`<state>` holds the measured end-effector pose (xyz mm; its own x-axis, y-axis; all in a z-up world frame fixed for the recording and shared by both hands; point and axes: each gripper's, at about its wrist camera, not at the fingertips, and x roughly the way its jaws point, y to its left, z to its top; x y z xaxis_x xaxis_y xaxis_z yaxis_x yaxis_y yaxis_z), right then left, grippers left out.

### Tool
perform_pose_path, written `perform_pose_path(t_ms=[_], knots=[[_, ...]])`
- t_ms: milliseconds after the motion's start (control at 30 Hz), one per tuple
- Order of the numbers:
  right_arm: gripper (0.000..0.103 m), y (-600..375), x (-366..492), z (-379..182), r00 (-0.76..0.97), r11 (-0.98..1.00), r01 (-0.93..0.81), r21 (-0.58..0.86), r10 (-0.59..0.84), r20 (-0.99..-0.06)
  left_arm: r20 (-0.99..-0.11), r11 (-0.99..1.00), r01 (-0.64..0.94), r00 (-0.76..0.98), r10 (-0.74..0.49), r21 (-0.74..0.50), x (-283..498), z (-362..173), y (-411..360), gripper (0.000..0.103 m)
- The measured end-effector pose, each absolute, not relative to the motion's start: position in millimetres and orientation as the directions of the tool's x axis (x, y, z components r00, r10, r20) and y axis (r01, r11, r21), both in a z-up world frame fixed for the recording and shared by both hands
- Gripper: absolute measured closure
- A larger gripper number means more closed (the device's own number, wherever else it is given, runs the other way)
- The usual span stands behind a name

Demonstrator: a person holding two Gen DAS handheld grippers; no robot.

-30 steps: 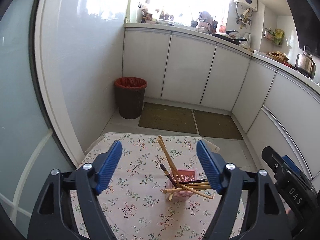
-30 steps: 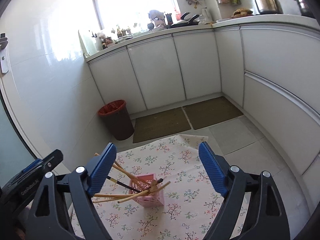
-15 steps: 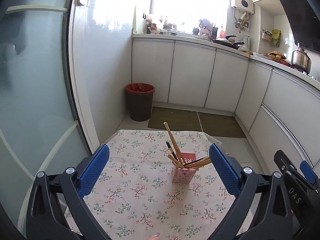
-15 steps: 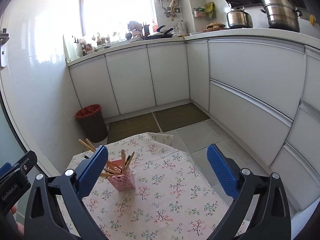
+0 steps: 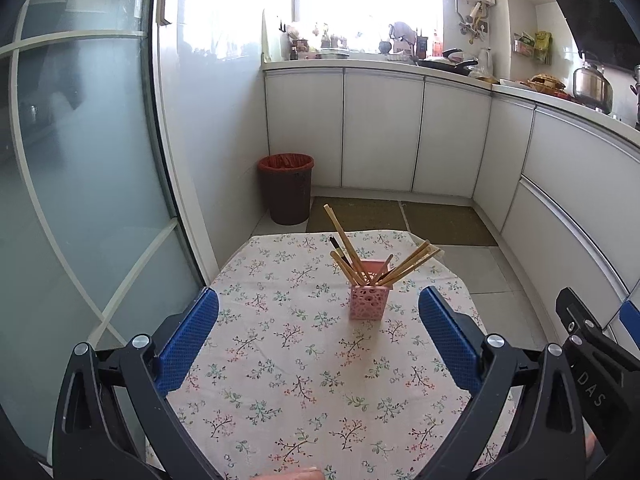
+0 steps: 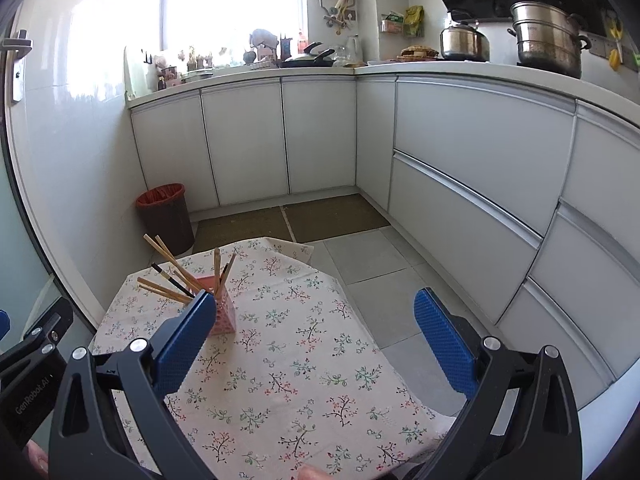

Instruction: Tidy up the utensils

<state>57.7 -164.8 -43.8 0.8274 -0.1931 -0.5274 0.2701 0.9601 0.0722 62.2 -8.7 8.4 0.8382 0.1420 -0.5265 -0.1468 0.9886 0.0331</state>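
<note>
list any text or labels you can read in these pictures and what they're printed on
"DAS" on the black body of the right gripper, at the left wrist view's right edge.
"GenRobot.AI" on the black body of the left gripper, at the right wrist view's left edge.
Packets on the wall rack: print too small to read.
</note>
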Motion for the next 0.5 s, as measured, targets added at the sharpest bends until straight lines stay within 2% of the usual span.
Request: perform_pose_path(t_ms=[500], knots=[[0.007,-172,47,-43,0.820,0.959,0.262,0.105,-0.164,-0.548,-0.509,0.989,-0.142,0.849,0.142,0.039,48,17,-15,0.007]])
